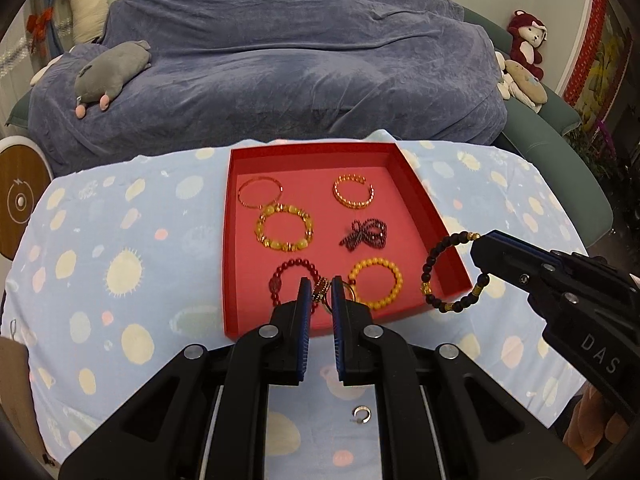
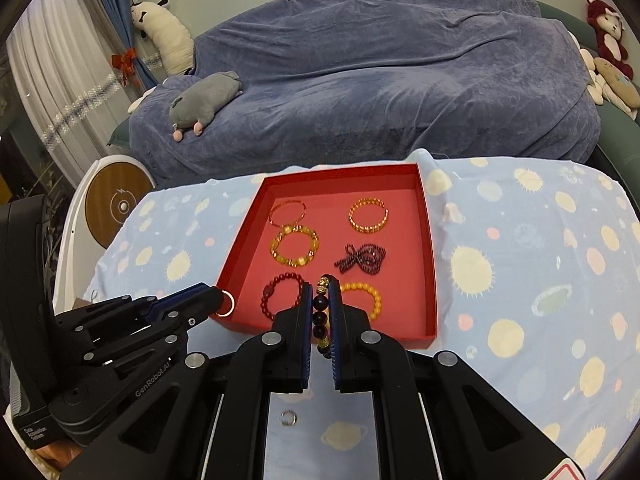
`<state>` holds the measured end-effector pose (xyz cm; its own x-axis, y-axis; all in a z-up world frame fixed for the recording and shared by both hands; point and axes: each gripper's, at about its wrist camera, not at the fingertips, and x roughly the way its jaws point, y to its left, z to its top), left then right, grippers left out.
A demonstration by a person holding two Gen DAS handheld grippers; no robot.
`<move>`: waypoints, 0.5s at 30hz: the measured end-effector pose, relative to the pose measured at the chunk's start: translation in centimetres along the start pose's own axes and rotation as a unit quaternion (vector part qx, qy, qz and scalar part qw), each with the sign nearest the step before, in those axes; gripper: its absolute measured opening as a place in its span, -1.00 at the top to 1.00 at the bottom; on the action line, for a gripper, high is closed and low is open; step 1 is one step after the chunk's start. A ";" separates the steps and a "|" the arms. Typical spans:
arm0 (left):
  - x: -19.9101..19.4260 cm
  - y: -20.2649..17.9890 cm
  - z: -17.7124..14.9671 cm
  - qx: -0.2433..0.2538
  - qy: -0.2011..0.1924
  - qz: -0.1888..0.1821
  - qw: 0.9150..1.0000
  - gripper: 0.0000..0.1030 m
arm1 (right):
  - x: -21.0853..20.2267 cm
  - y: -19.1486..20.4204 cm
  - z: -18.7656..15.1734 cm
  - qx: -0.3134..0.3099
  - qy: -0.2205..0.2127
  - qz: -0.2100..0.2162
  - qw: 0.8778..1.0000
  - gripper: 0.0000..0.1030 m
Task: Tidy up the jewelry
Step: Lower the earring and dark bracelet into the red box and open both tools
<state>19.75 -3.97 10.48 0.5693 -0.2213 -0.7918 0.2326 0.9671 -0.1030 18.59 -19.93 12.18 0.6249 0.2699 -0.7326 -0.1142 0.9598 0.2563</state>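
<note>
**Now holding two pieces over the red tray**

Right gripper (image 2: 321, 312) clamped on dark beaded bracelet (image 1: 448, 270), hanging beside red tray (image 1: 424, 196). Left gripper (image 1: 320, 300) narrowed around thin gold ring (image 2: 226, 303). Likely light, limp on elastic, beads slippery; best pinched across a bead.

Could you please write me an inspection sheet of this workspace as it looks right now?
Surface: table under a light blue planet-print cloth.
Job's things: red tray holding six pieces, among them a yellow bead bracelet and a dark red bead bracelet.
Clutter: small open silver ring on the cloth, outside the tray.
Grippers: left gripper holds a gold ring; right gripper holds a black bead bracelet beside the tray.
Cables: nothing seen.
Surroundings: covered sofa, grey plush, red plush bear.
</note>
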 end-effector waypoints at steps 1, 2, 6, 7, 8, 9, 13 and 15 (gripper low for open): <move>0.4 0.1 0.7 -0.001 -0.001 -0.003 1.000 0.81 | 0.5 -0.1 0.8 0.000 -0.001 0.002 1.000 0.86; 0.8 0.1 1.5 0.000 -0.003 -0.005 1.000 0.81 | 1.1 -0.1 1.5 0.001 -0.002 0.005 1.000 0.86; 2.8 0.2 4.2 0.007 -0.006 -0.003 1.000 0.81 | 3.2 -0.3 4.0 0.006 -0.005 0.015 1.000 0.86; 3.3 0.3 4.8 0.008 -0.006 -0.003 1.000 0.81 | 3.7 -0.4 4.5 0.008 -0.005 0.017 1.000 0.86; 3.9 0.4 5.4 0.008 -0.005 -0.003 1.000 0.81 | 4.4 -0.5 5.1 0.010 -0.004 0.020 1.000 0.86; 4.5 0.4 5.9 0.008 -0.005 -0.005 1.000 0.81 | 5.0 -0.5 5.4 0.011 -0.004 0.021 1.000 0.86; 6.8 0.9 7.7 0.009 -0.003 -0.006 1.000 0.81 | 7.4 -0.7 6.9 0.013 0.000 0.022 1.000 0.86; 7.9 1.1 8.4 0.011 0.000 -0.002 1.000 0.81 | 8.5 -1.0 7.5 0.017 0.003 0.022 1.000 0.86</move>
<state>31.17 -5.70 9.14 0.5680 -0.2254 -0.7916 0.2518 0.9632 -0.0936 29.80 -19.17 10.41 0.6150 0.3132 -0.7236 -0.1159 0.9437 0.3100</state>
